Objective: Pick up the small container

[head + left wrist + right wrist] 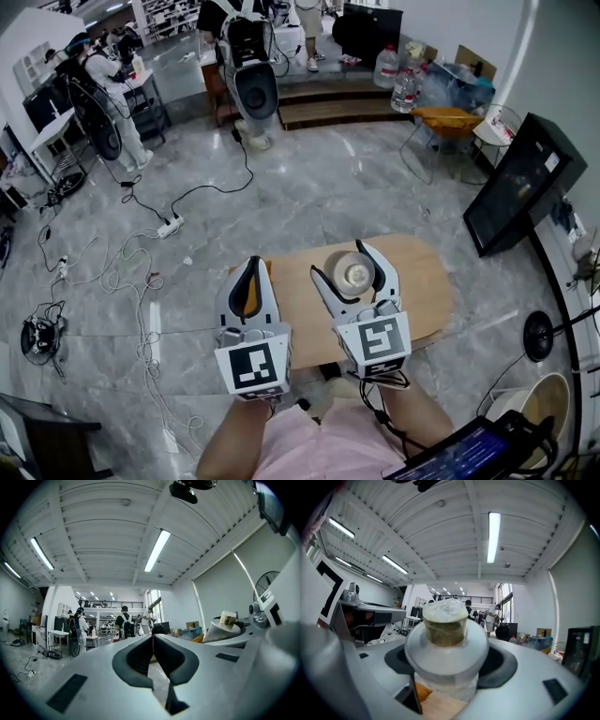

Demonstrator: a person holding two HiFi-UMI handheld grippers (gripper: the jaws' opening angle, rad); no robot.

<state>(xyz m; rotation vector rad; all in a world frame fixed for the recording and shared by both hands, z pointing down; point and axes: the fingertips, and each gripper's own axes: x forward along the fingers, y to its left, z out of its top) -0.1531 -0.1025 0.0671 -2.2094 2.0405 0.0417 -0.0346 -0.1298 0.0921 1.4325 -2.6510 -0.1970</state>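
Observation:
The small container [356,274] is a round clear tub with a wide white lid. It sits between the fingers of my right gripper [349,266] over the wooden table [427,281]. In the right gripper view the container [446,641] fills the gap between the dark pads, with a smaller cup-like top [444,623] on its lid, and the right gripper [447,667] is shut on it. My left gripper [253,264] hangs beside it on the left, its tips together and holding nothing. Its fingers meet in the left gripper view [153,638], where the container [228,619] shows at the right.
An orange object [247,296] shows through the left gripper's fingers at the table's left edge. A black screen [520,183] stands on the right and a chair with an orange cushion [448,120] is behind the table. Cables [141,267] trail over the marble floor at the left.

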